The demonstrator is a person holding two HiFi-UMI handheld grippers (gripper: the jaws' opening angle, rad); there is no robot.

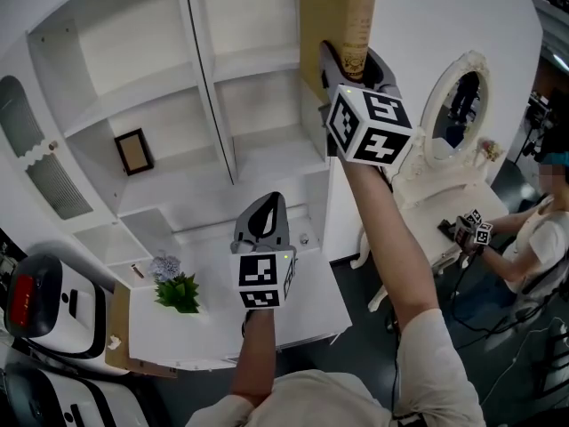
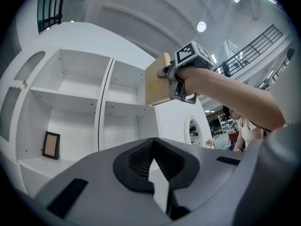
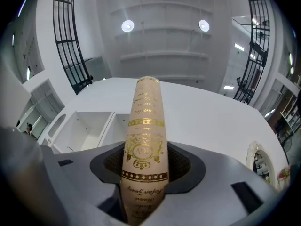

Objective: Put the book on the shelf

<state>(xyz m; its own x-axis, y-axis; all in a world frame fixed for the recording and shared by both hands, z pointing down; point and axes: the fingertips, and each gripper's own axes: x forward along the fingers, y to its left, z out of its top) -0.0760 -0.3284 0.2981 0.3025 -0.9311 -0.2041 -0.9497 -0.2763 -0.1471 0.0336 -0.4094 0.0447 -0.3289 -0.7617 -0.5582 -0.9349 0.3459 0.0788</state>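
Observation:
The book (image 1: 342, 20) is tan with a gilded spine and stands upright, held high in front of the upper right compartment of the white shelf unit (image 1: 209, 69). My right gripper (image 1: 351, 65) is shut on its lower end. The right gripper view shows the spine (image 3: 145, 140) rising between the dark pads. From the left gripper view, the book (image 2: 156, 79) hangs just right of the shelf's right column. My left gripper (image 1: 264, 210) hovers lower, over the white cabinet top (image 1: 311, 305), jaws together and holding nothing.
A small framed picture (image 1: 133, 151) leans in a left shelf compartment. A green plant (image 1: 178, 290) sits on the cabinet top's left part. To the right stand a white vanity with an oval mirror (image 1: 453, 100) and a seated person (image 1: 542, 238) holding other grippers.

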